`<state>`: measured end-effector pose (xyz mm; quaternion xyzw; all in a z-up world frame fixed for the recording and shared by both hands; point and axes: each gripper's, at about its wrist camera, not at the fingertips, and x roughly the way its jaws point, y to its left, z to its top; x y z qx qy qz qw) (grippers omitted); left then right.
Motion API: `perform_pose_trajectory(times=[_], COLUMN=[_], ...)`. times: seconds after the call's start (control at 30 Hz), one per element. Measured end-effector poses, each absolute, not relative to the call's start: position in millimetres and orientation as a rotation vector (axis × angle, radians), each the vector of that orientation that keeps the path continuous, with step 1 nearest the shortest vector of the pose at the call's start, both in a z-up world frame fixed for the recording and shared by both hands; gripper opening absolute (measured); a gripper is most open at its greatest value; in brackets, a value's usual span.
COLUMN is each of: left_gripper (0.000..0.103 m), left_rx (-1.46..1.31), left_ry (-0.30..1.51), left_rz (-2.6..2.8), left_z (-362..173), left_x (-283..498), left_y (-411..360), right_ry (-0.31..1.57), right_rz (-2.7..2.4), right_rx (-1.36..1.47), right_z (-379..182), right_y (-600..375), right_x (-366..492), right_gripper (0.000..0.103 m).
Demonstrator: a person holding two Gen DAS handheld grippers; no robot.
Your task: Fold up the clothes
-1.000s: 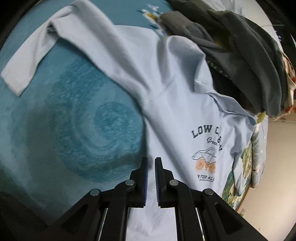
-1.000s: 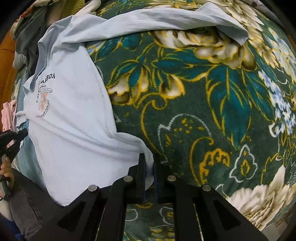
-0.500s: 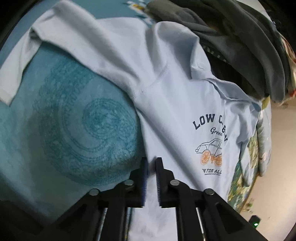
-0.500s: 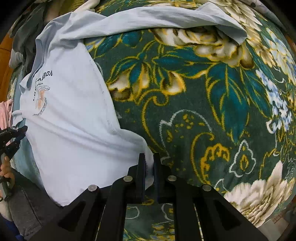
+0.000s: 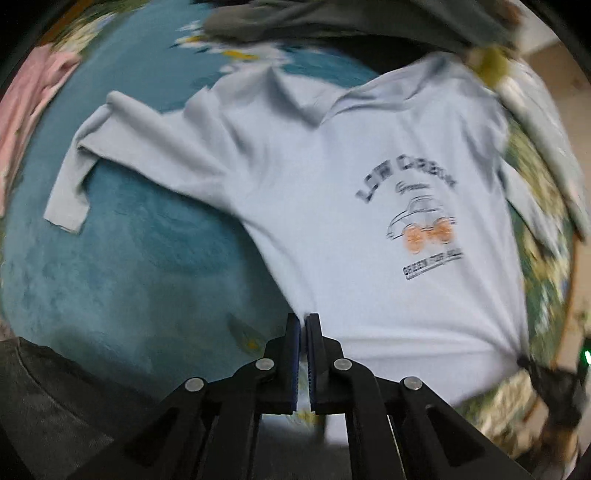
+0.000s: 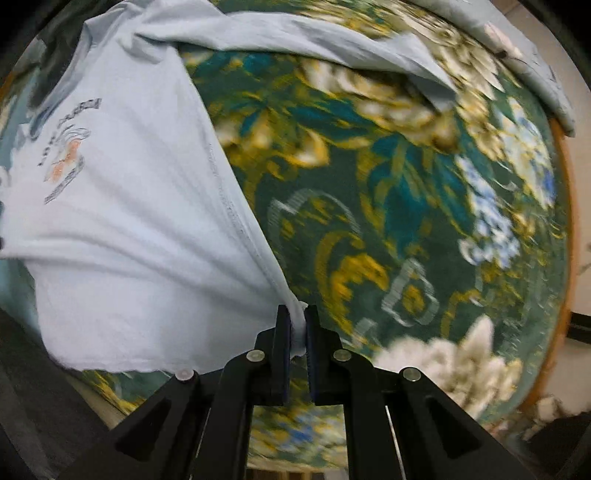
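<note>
I held a pale blue long-sleeved shirt (image 5: pixel 332 206) by its hem, printed side up, on a bed with a teal and floral blanket (image 6: pixel 406 206). My left gripper (image 5: pixel 303 325) was clamped on one hem corner, my right gripper (image 6: pixel 295 317) on the other, cloth bunched between its pads. The shirt's long axis ran away from both grippers, collar farthest, sleeves spread sideways. A grey clothes pile (image 5: pixel 332 18) lay beyond the collar. No containers showed.
</note>
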<state>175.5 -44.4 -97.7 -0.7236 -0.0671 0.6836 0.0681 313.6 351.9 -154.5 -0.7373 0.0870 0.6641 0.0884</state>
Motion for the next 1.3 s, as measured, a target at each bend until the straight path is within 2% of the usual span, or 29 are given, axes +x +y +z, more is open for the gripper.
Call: perform_pose_trajectory(times=[0.13,0.27,0.37,0.43,0.5,0.57,0.67,0.87,0.93,0.97,1.03,1.17,1.23,1.27,1.3], left_gripper=[0.004,0.009,0.008,0.009,0.009,0.009,0.011,0.011,0.011,0.011,0.011,0.011,0.011,0.011,0.011], left_rx=[-2.166,-2.150,-2.121,-2.101,-2.040,-1.970,-1.918,-1.913,-1.922,-1.925,-1.898,-1.836,-1.865,-1.879,-1.892], left_ry=[-0.145,-0.078,-0.164,-0.240,-0.331,-0.394,-0.516,-0.732,-0.753,-0.762,-0.763,-0.768,-0.791,-0.805,-0.836], left_rz=[2.027,2.051,2.050,2.048,2.099,2.195,2.291,2.332,2.331,2.332,2.360,2.417,2.397,2.386,2.370], left_z=[-92.2,-79.7,-74.0,-68.2,-65.2,-59.6,-67.5,-107.3,-112.4,-113.8,-110.3,-113.2,-122.0,-126.2,-129.6], left_x=[177.0,180.2,205.9,213.5,211.0,202.8,185.0,161.7,159.1,158.0,155.6,149.4,148.3,147.8,147.9], left_y=[-44.1,-42.2,-42.6,-50.9,-55.4,-59.6,-67.6,-78.2,-80.5,-82.3,-85.7,-83.6,-86.2,-87.7,-91.1], right_ry=[0.233,0.238,0.309,0.350,0.356,0.409,0.513,0.976,1.138,1.217,1.368,1.398,1.366,1.350,1.334], right_rz=[1.926,1.916,1.992,2.081,2.165,2.236,2.278,2.174,2.146,2.129,2.090,2.023,1.993,1.979,1.964], right_rx=[-2.209,-2.220,-2.222,-2.194,-2.114,-1.953,-1.753,-1.622,-1.534,-1.488,-1.393,-1.290,-1.277,-1.271,-1.264], right_z=[-155.3,-151.1,-137.7,-119.1,-102.5,-88.8,-82.7,-113.0,-119.7,-123.1,-129.7,-138.4,-135.7,-134.4,-133.1], right_y=[359.0,365.1,367.7,375.5,386.4,407.9,443.9,502.0,512.8,518.2,528.8,543.6,545.4,546.3,547.2], right_x=[323.3,327.7,320.1,311.3,299.8,282.2,263.6,229.0,227.0,225.9,223.9,220.2,221.8,222.7,223.5], right_gripper=[0.007,0.007,0.008,0.016,0.033,0.039,0.039,0.039,0.041,0.045,0.046,0.046,0.032,0.013,0.006])
